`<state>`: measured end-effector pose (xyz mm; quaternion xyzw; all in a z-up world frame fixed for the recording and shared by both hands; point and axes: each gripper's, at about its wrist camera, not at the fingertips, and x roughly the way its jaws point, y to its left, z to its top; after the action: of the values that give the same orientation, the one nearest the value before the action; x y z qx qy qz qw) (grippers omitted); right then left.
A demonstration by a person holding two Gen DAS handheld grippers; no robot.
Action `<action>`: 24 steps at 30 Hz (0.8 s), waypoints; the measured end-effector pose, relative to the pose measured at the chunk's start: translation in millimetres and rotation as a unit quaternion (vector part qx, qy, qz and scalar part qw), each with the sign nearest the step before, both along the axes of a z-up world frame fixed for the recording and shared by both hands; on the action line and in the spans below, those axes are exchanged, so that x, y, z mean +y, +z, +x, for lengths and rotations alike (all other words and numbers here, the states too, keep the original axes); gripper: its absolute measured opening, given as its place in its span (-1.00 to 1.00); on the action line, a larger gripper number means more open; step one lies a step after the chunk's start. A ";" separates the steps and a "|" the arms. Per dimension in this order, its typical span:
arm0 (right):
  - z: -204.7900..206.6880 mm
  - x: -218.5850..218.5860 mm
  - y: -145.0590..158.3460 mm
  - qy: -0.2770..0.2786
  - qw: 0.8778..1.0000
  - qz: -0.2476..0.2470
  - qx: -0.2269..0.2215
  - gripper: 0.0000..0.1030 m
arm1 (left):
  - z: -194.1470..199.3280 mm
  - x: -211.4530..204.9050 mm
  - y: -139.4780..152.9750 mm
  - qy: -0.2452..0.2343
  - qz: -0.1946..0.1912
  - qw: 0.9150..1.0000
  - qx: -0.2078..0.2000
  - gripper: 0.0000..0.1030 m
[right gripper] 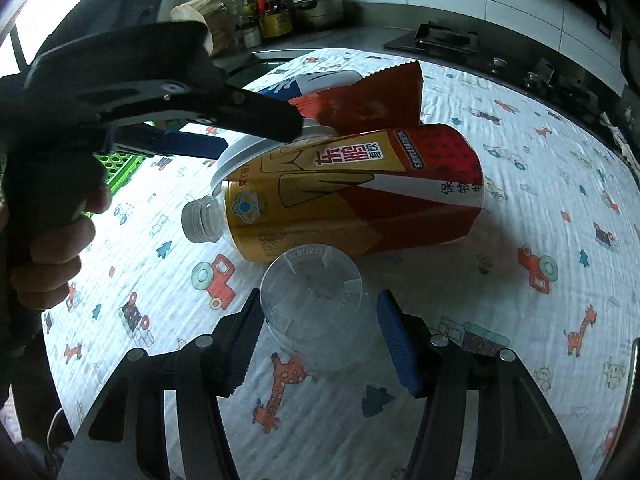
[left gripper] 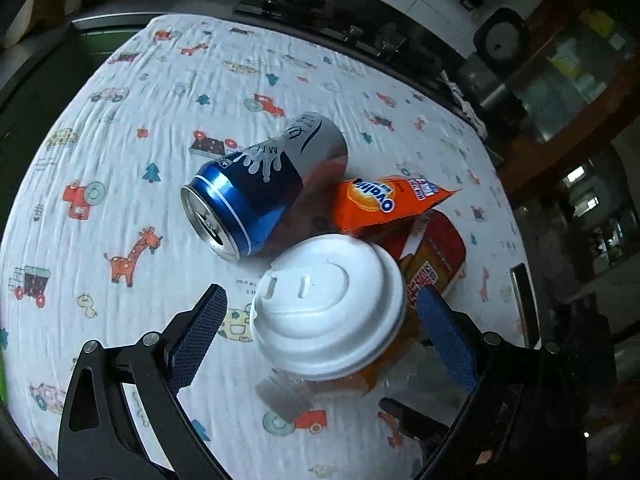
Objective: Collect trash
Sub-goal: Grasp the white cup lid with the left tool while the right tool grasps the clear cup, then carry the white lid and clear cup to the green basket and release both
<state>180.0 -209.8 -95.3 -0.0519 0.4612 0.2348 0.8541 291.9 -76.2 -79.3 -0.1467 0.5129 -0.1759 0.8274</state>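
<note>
Stage: early, nothing visibly binned | right gripper (right gripper: 318, 342) clenched on clear plastic cup (right gripper: 316, 308) | left gripper (left gripper: 320, 332) released, straddling white lid (left gripper: 326, 304) | milk can (left gripper: 260, 184), Ovaltine sachet (left gripper: 380, 204), bottle (right gripper: 352, 192) remain on worktop (left gripper: 120, 160).

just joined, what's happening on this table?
Trash pickup on a cartoon-print cloth. The right gripper has closed on a clear plastic cup. The left gripper, jaws open, straddles a white cup lid. A blue milk can, an orange Ovaltine pack and a red-gold bottle lie untouched.
</note>
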 end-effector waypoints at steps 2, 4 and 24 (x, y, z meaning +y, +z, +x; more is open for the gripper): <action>0.3 -0.3 -0.3 0.001 1.000 0.001 0.000 0.09 | 3.2 1.8 -5.2 0.000 -0.014 1.000 0.008 0.81; 0.3 -0.8 -0.3 0.001 1.000 0.002 0.000 0.09 | 5.2 4.0 -9.6 -0.002 -0.028 1.000 0.013 0.81; -16.9 9.8 18.0 0.008 1.000 0.006 -0.014 0.09 | -22.3 24.0 10.4 -0.008 -0.028 0.999 -0.036 0.57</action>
<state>163.1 -200.0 -77.4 -0.0535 0.4474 0.2436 0.8588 269.5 -52.1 -68.9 -0.1592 0.4792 -0.2018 0.8392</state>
